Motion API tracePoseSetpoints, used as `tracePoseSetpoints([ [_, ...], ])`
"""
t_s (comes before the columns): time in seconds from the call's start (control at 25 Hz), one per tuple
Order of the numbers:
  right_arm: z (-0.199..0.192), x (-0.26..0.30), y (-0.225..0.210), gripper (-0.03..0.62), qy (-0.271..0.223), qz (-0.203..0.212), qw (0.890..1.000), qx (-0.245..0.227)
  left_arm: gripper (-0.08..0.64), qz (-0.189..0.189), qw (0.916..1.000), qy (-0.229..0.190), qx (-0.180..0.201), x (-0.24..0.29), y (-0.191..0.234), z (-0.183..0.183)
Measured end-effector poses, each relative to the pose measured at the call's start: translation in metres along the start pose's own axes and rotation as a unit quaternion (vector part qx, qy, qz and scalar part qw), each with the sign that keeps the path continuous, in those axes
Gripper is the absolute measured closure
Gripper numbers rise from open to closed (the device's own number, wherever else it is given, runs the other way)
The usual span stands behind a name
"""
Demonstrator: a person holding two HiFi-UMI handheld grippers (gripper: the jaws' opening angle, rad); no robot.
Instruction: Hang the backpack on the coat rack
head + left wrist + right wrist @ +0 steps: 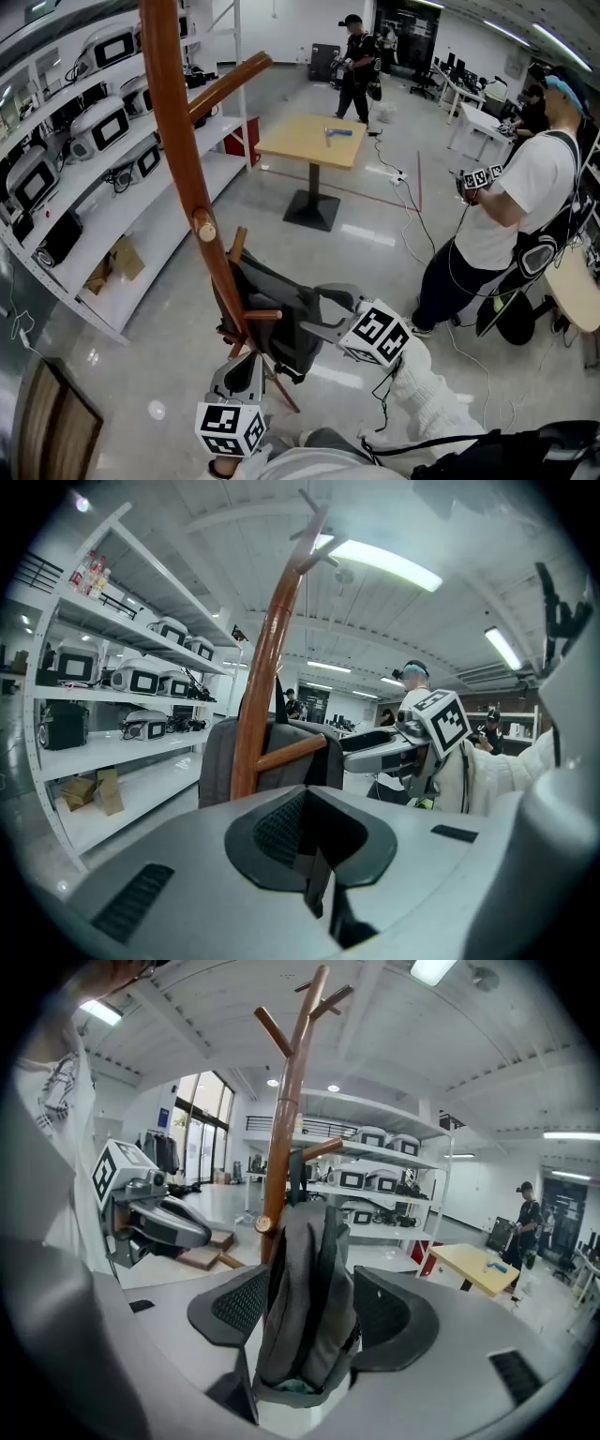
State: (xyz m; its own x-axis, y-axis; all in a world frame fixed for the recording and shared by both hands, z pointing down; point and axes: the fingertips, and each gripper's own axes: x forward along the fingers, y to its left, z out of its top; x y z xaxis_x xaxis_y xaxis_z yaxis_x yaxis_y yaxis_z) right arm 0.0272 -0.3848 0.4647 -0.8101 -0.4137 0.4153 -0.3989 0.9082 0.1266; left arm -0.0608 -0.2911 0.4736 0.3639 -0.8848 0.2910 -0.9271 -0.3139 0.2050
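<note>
Glossy floor (375, 234); wooden rack (183, 141), fabric backpack (281, 319)

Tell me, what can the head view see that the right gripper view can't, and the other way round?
Only the head view shows the red floor lines and a person in a blue cap standing nearby. Only the right gripper view shows the top pegs of the coat rack, and the right gripper with its fingers apart on either side of the backpack. Both show the rack's pole, the backpack, the wooden table and the shelves.
</note>
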Motion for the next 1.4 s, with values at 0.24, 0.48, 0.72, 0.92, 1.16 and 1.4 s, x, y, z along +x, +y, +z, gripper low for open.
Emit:
tracePoseSetpoints([
  [0.24,-0.026,-0.026,-0.011,0.33,-0.002,-0.051,0.997,0.06,0.557,-0.018,0.9998,-0.002,0.005,-0.004,-0.011,-0.005],
  [0.48,-0.046,-0.059,-0.005,0.331,-0.007,-0.128,0.985,0.117,0.557,-0.046,0.9989,-0.001,0.008,-0.011,-0.026,-0.007],
  [0.72,-0.071,-0.063,0.033,0.339,-0.034,-0.16,0.96,0.228,0.557,-0.07,0.9975,0.003,0.012,-0.027,-0.039,-0.017],
  [0.92,-0.077,-0.064,0.069,0.573,-0.06,-0.206,0.928,0.303,0.557,-0.092,0.9956,0.011,0.013,-0.04,-0.049,-0.03],
  [1.16,-0.069,-0.066,0.104,0.58,-0.09,-0.244,0.902,0.346,0.557,-0.111,0.9937,0.009,0.011,-0.049,-0.047,-0.04],
  [1.4,-0.067,-0.069,0.114,0.578,-0.098,-0.282,0.89,0.345,0.557,-0.101,0.9946,-0.019,0.015,-0.059,-0.038,-0.029],
])
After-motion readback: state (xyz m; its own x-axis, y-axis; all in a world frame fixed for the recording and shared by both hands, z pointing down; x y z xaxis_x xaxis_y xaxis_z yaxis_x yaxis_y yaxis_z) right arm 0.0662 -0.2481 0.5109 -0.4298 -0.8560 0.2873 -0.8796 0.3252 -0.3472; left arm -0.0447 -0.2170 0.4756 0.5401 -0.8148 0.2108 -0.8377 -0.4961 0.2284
